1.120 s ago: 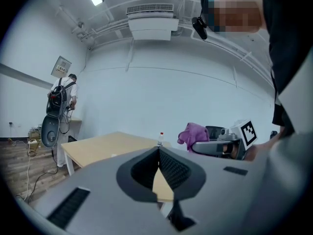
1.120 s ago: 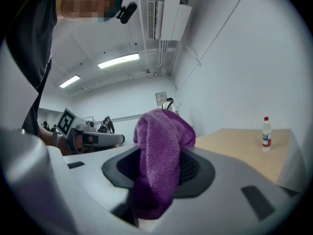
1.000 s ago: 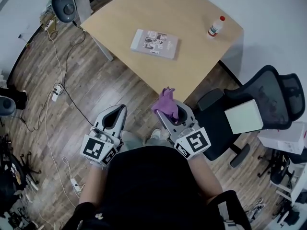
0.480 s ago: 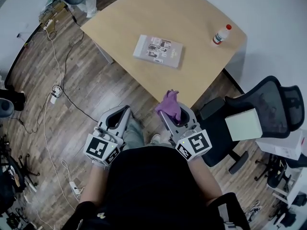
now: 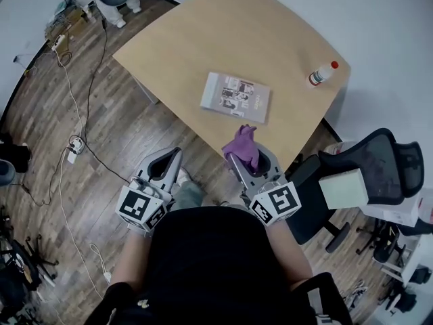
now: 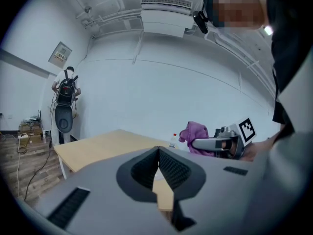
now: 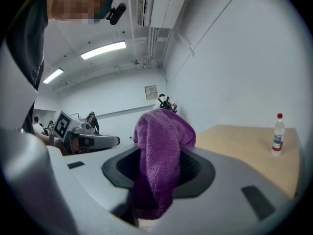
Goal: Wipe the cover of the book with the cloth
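A pale book with small pictures on its cover lies flat near the front of the wooden table. My right gripper is shut on a purple cloth that bunches out past its jaws, just short of the table's near edge and close to the book. In the right gripper view the cloth fills the gap between the jaws. My left gripper hangs over the floor to the left of the table, jaws shut with nothing in them. In the left gripper view the left gripper points level at the table top.
A small bottle with a red cap stands at the table's right edge. A black office chair with a pale box on it is to my right. Cables trail over the wooden floor on the left.
Both grippers have come nearer to the table, so the book and table sit lower in the head view. The cloth stays held in the right gripper.
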{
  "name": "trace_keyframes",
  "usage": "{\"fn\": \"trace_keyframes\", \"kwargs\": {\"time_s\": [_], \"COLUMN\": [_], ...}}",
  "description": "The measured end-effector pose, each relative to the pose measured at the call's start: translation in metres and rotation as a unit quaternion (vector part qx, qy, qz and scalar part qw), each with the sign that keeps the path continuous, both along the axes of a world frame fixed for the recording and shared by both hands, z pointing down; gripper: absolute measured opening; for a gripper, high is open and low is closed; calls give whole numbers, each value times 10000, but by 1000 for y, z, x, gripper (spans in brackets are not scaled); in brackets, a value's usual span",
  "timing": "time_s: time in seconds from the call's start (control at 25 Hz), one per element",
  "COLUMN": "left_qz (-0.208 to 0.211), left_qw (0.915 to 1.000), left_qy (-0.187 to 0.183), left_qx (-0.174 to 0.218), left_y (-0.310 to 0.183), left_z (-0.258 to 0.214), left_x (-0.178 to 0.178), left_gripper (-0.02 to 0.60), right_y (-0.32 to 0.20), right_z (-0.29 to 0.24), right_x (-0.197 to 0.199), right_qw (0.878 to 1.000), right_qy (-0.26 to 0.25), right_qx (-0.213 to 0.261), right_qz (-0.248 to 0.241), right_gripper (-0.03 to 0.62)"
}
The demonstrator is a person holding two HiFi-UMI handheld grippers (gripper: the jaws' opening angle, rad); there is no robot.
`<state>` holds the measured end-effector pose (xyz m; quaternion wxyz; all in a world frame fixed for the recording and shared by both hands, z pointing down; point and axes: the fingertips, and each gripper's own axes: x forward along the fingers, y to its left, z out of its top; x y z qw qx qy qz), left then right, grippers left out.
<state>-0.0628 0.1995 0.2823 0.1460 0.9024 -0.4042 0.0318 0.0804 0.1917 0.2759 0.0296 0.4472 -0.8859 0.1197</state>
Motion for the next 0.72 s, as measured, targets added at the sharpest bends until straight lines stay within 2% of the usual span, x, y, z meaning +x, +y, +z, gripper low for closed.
{"fn": "trace_keyframes", "kwargs": {"time_s": [0.4, 0.72], "left_qz": [517, 801], "left_qw": [9982, 9957], "left_qy": [3, 5], "left_qx": [-319, -458], "left_y": [-59, -84], "left_z": [27, 42], "left_x": [-57, -57], "left_gripper": [21, 21], "right_y": [-70, -100], "right_z": [9, 19], "right_x": [-56, -69], "right_qw": [9990, 9979], "right_qy": [232, 347], "right_qx": [-117, -375], "right_qz": [353, 396], "right_gripper": [179, 179]}}
